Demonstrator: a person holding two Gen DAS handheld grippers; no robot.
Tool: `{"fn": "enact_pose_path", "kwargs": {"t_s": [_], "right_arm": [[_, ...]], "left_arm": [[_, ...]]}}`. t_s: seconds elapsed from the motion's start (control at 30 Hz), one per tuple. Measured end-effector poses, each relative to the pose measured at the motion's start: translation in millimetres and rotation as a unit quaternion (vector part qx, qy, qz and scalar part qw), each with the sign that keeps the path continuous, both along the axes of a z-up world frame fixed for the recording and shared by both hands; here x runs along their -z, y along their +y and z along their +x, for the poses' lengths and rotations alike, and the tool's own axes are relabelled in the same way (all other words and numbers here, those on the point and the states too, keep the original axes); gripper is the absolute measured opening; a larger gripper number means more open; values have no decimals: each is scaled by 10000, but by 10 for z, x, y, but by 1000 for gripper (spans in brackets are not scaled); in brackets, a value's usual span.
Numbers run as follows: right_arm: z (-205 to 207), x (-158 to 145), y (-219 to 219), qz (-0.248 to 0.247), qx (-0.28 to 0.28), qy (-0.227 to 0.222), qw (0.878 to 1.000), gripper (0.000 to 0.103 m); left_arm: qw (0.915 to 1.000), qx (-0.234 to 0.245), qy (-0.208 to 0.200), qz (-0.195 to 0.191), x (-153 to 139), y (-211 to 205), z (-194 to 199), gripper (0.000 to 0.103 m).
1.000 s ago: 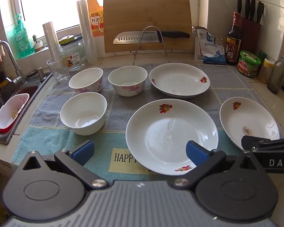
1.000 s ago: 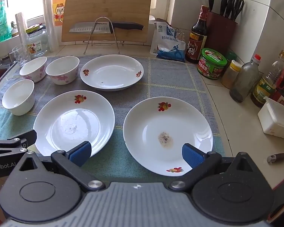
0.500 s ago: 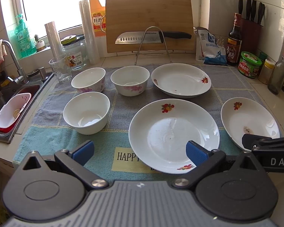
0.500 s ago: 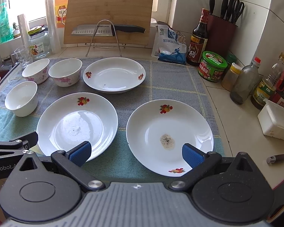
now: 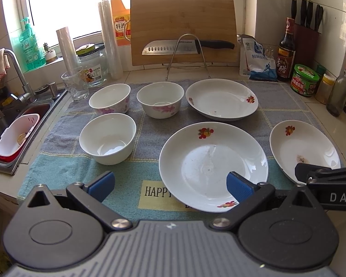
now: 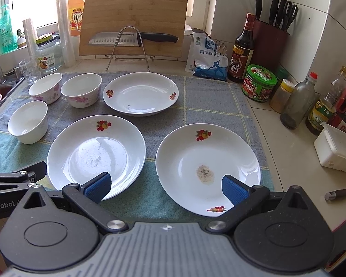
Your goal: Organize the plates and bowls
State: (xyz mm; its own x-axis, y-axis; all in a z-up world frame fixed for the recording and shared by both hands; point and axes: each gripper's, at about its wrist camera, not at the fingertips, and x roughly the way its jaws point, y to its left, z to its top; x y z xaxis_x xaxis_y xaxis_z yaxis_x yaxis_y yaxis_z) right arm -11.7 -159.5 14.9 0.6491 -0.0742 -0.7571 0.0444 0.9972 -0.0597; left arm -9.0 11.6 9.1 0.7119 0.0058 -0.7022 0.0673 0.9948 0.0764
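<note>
Three white plates with red flower marks lie on a towel: a near middle plate (image 5: 213, 164) (image 6: 96, 152), a near right plate (image 5: 304, 150) (image 6: 207, 166) with a brown stain, and a far plate (image 5: 221, 99) (image 6: 140, 93). Three white bowls stand left: a plain near bowl (image 5: 107, 137) (image 6: 28, 121) and two flowered bowls (image 5: 110, 98) (image 6: 46, 87), (image 5: 160, 99) (image 6: 82, 90). My left gripper (image 5: 170, 184) hovers open at the near edge of the middle plate. My right gripper (image 6: 165, 187) hovers open between the two near plates. Both hold nothing.
A cutting board (image 6: 133, 20) with a knife (image 6: 131, 39) on a wire rack stands behind. Jars and bottles (image 6: 297, 101) line the right wall, beside a white box (image 6: 336, 147). A sink (image 5: 16, 133) with a faucet lies left; a glass (image 5: 75, 84) stands near it.
Both grippers have drifted slightly back and up, so the dishes sit a little lower in each view. No dish has moved and both grippers stay open.
</note>
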Motion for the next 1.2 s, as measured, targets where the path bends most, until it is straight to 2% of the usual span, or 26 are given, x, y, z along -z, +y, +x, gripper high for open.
{"fn": "enact_pose_path", "kwargs": {"t_s": [1.2], "right_arm": [[-12, -12, -2, 3, -89, -106, 9999, 103]], "left_arm": [[9999, -97, -56, 7, -25, 13, -34, 102]]}}
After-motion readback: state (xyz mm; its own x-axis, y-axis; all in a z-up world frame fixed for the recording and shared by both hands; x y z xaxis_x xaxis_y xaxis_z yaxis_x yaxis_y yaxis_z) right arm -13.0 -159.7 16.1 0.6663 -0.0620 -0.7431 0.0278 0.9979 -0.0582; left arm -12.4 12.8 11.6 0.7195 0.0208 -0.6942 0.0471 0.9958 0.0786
